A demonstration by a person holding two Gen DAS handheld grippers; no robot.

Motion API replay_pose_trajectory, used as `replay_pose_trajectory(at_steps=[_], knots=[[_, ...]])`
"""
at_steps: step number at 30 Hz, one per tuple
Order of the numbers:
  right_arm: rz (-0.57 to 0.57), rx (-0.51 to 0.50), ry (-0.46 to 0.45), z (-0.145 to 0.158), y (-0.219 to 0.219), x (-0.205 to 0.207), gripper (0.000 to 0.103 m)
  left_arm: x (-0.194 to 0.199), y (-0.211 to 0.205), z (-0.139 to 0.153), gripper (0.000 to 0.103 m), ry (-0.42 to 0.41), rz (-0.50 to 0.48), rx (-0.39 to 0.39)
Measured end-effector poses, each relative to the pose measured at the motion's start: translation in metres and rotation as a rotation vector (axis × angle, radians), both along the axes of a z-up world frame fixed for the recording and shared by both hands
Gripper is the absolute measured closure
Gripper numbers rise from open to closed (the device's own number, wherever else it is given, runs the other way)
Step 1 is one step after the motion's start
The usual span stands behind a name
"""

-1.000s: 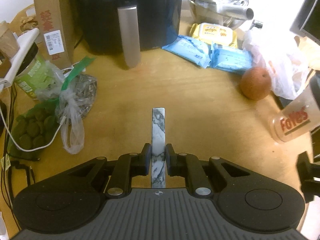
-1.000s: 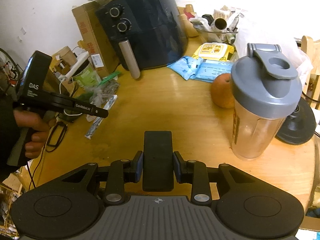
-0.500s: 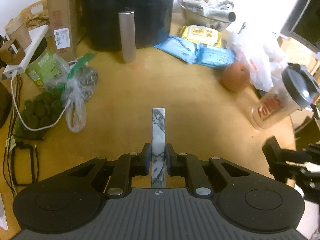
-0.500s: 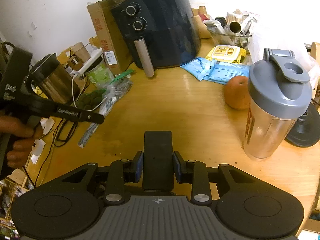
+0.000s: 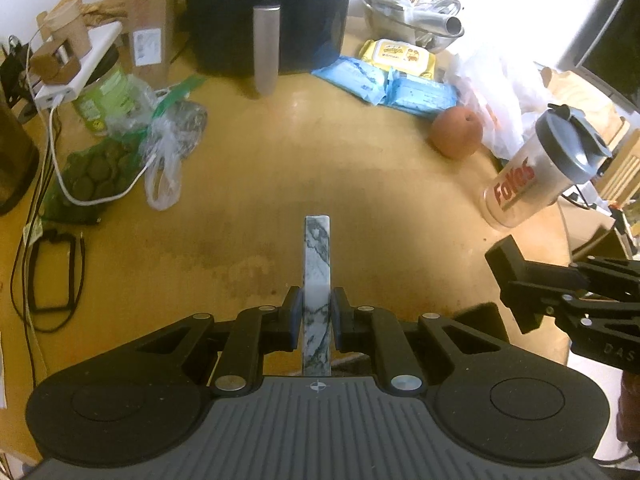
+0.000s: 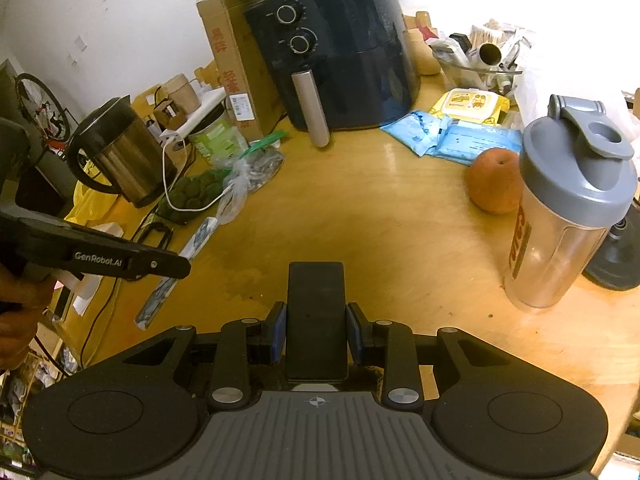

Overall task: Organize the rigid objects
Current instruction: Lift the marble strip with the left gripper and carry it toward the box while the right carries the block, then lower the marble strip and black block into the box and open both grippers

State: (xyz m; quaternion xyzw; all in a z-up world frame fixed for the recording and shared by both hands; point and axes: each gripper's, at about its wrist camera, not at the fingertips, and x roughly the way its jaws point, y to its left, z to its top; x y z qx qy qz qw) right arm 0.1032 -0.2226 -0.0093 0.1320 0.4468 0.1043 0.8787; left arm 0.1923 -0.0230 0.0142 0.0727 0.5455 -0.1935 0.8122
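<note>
My left gripper (image 5: 317,312) is shut on a long marble-patterned bar (image 5: 317,264), held edge-on above the wooden table (image 5: 360,208). The bar also shows in the right wrist view (image 6: 176,276), sticking out of the left gripper (image 6: 160,266). My right gripper (image 6: 316,320) is shut on a flat black slab (image 6: 316,316), held above the table's front. The right gripper shows at the right edge of the left wrist view (image 5: 516,280).
A dark air fryer (image 6: 336,48) and a cardboard box (image 6: 232,64) stand at the back. A shaker bottle (image 6: 568,208) and an orange fruit (image 6: 496,186) are on the right. A kettle (image 6: 116,152), bags and cables (image 5: 60,152) crowd the left. Wipe packs (image 5: 384,84) lie behind.
Both grippers have pulled back and up from the table, so more of the table shows. Each keeps its hold. The right gripper has come into the left wrist view.
</note>
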Motion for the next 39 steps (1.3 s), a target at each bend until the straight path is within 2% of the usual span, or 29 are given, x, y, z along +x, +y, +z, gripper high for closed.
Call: replay_pose_trajectory(at_steps=[14,21,25,27,28,31,33,39], knots=[[0.018,-0.003,0.002,0.002,0.008,-0.004,0.069,-0.033,0.015,0.001,0.087,0.045,0.009,-0.029],[0.020,-0.003,0.005,0.003,0.011,-0.008,0.069,-0.053,0.013,-0.006,0.087,0.090,-0.022,-0.055],[0.020,-0.004,0.005,0.003,0.011,-0.008,0.069,-0.065,0.012,-0.006,0.087,0.077,-0.050,-0.084],[0.019,-0.004,0.006,0.003,0.011,-0.008,0.069,-0.069,0.011,-0.007,0.082,0.063,-0.059,-0.067],[0.020,-0.005,0.008,0.003,0.013,-0.010,0.069,-0.071,0.011,-0.008,0.073,0.055,-0.060,-0.055],[0.026,-0.005,0.011,0.002,0.016,-0.015,0.069,-0.077,0.013,-0.008,0.059,0.039,-0.057,-0.054],[0.030,-0.006,0.012,0.002,0.018,-0.019,0.069,-0.081,0.015,-0.009,0.053,0.040,-0.042,-0.056],[0.041,-0.005,0.020,0.000,0.025,-0.028,0.069,-0.095,0.022,-0.011,0.052,0.039,-0.002,-0.044]])
